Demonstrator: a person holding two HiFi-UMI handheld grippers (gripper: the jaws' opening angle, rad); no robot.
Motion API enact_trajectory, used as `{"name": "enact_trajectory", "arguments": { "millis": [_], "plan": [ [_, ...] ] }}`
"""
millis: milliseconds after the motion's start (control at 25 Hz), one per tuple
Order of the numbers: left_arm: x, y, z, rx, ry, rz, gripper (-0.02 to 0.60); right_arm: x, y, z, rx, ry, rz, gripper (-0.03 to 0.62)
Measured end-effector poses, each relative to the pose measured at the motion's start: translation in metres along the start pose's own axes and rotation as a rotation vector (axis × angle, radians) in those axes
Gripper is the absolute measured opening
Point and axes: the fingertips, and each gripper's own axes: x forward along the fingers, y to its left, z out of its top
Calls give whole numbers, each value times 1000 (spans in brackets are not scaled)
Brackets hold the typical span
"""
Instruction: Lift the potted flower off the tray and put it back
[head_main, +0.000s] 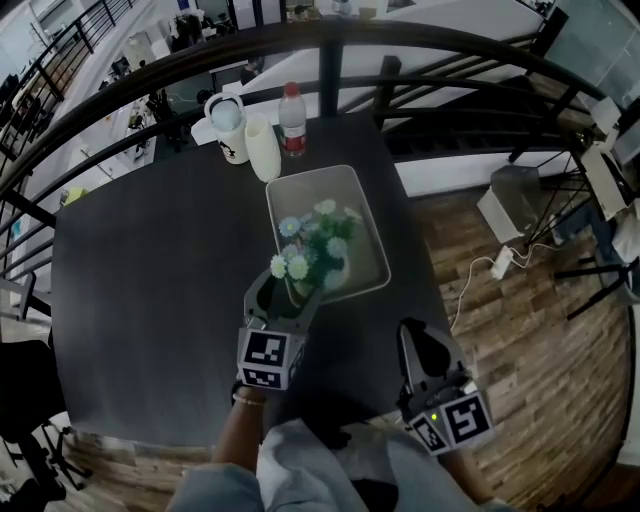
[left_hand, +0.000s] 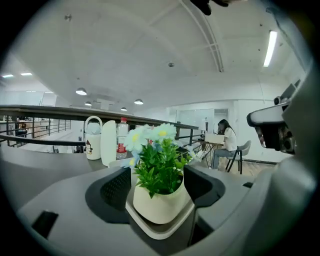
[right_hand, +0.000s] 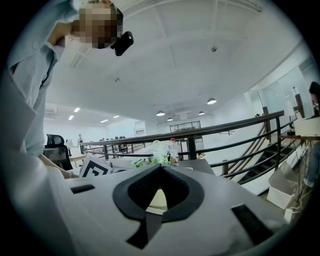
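A potted flower (head_main: 312, 255), pale blue and white blooms in a cream pot (left_hand: 157, 202), stands at the near end of the pale rectangular tray (head_main: 340, 176) on the dark table (head_main: 150, 270). My left gripper (head_main: 290, 290) reaches in from the front with a jaw on each side of the pot. In the left gripper view the left gripper (left_hand: 155, 180) is open, a thin gap showing between each pad and the pot, and the pot rests on the tray (left_hand: 160, 234). My right gripper (head_main: 415, 335) hovers near the table's front right edge, shut and empty, as the right gripper (right_hand: 160, 167) also shows.
At the table's far edge stand a white jug (head_main: 226, 125), a white cup (head_main: 262, 148) and a red-labelled water bottle (head_main: 292, 118). A dark railing (head_main: 330, 60) curves behind them. Wooden floor (head_main: 500, 330) with cables lies to the right. A person (left_hand: 227, 142) sits far off.
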Motion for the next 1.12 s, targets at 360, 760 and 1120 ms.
{"name": "enact_trajectory", "arguments": {
  "millis": [360,760,1120],
  "plan": [
    [-45,-3,47,19,-107,49,288,-1,10,15,-11,-54,30,2],
    [-101,2,106,29,-248,169,94,-11,18,34,-35,-102,60,2],
    [-136,-4,120,52,-277,209,-10,-12,26,45,-52,-136,91,2]
  ]
}}
